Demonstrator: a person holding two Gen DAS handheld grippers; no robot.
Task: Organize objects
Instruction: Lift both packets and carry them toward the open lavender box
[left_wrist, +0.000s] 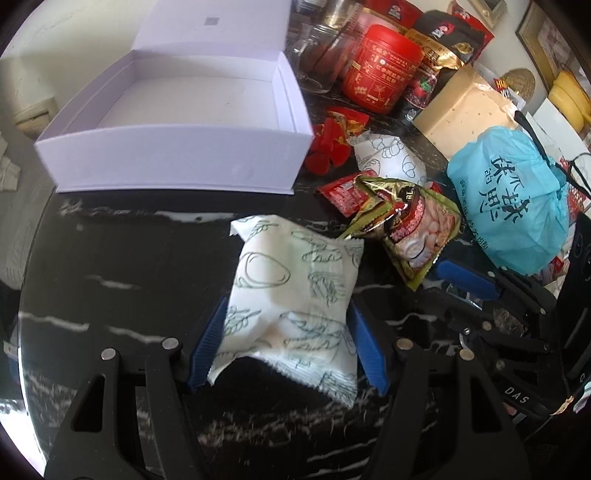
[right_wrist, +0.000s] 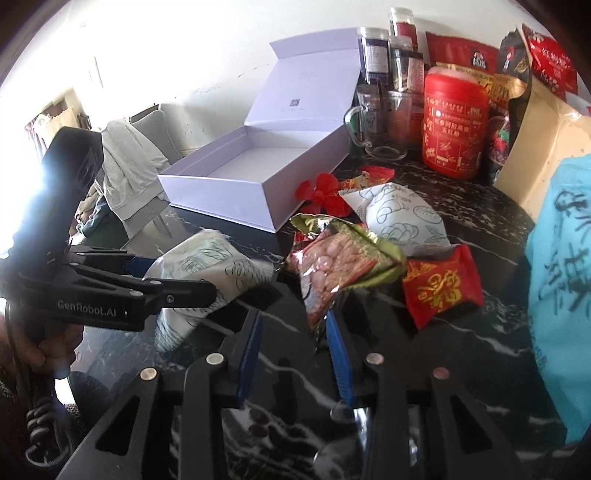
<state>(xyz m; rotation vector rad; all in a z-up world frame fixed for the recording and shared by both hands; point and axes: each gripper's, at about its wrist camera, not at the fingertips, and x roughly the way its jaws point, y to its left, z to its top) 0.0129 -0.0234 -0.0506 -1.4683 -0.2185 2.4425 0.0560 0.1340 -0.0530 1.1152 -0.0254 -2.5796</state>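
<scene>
My left gripper (left_wrist: 286, 314) is shut on a white snack packet with green line drawings (left_wrist: 295, 291), its blue pads pressing both sides; it also shows in the right wrist view (right_wrist: 207, 273), held by the left gripper (right_wrist: 173, 280). An open, empty white box (left_wrist: 177, 122) stands beyond it, its lid raised; it also shows in the right wrist view (right_wrist: 258, 173). My right gripper (right_wrist: 293, 325) is open, its fingers just short of a green and red snack bag (right_wrist: 336, 262), which also shows in the left wrist view (left_wrist: 410, 229).
On the black marble table (left_wrist: 129, 266) lie a second white packet (right_wrist: 399, 218), a red packet (right_wrist: 439, 288) and red petals (right_wrist: 325, 192). A red canister (right_wrist: 456, 125), a glass mug (right_wrist: 384, 122), jars and bags stand behind. A blue bag (right_wrist: 561, 266) is at right.
</scene>
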